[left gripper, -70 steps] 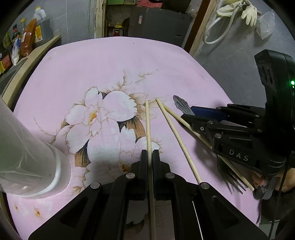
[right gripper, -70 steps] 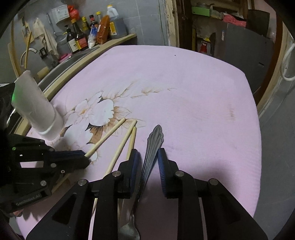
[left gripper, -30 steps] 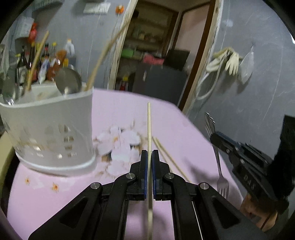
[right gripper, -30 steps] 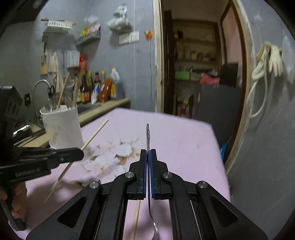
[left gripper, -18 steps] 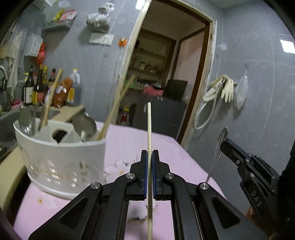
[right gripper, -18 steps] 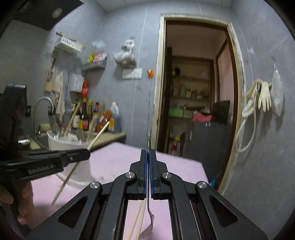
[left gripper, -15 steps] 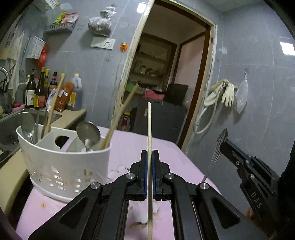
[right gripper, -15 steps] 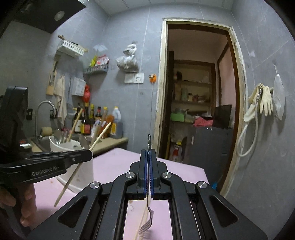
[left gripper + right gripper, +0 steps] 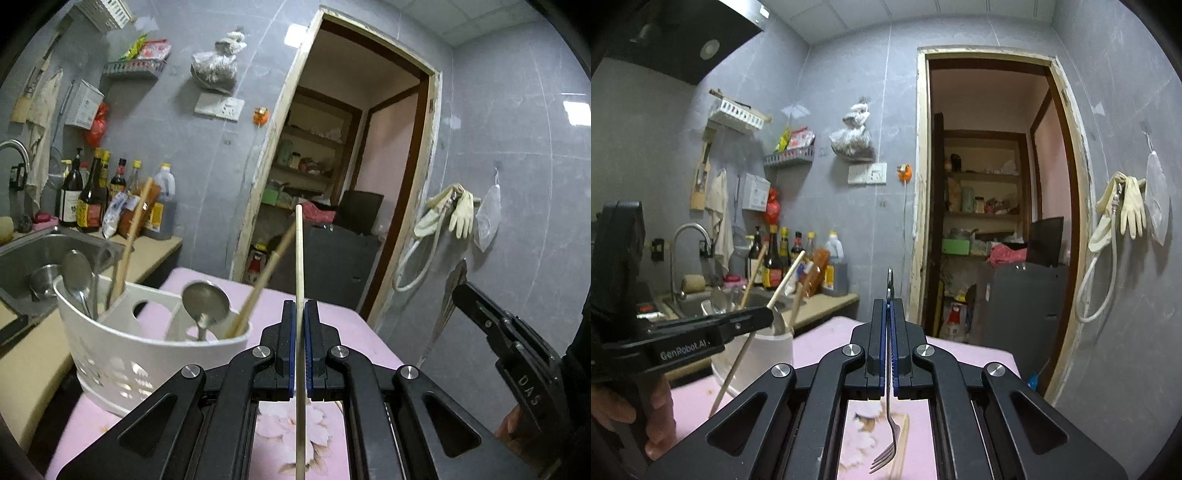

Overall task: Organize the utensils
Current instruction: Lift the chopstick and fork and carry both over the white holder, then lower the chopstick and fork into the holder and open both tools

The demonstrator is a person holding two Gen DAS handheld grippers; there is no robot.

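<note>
Clamping a pale wooden chopstick [image 9: 300, 280], the left gripper [image 9: 300, 343] has its blue-lined jaws pressed almost together on the stick, which stands upright between them; the stick's top reaches above the jaw tips and its lower end is cut off by the bottom edge of the left wrist view. The right gripper [image 9: 888, 339] is closed tight on a slim metal fork [image 9: 888, 424], tines hanging below the jaws and only a sliver of handle showing above them.

Left of and beyond the left gripper stands a white perforated plastic utensil holder [image 9: 122, 354] on the pink floral tablecloth [image 9: 354, 332]. It holds metal spoons [image 9: 205, 299] and two more wooden chopsticks [image 9: 131, 240], leaning; their lower parts are hidden inside the holder, and which compartment each sits in cannot be told.

In the right wrist view the left gripper's black arm crosses in front of the holder and covers most of it, and a hand [image 9: 631, 417] grips its handle at the left edge. In the left wrist view the right gripper appears at the right, with the fork's handle seen only as a thin grey strip against the wall; its tines are out of sight there. The cloth beneath both grippers is mostly blocked by their black frames.
</note>
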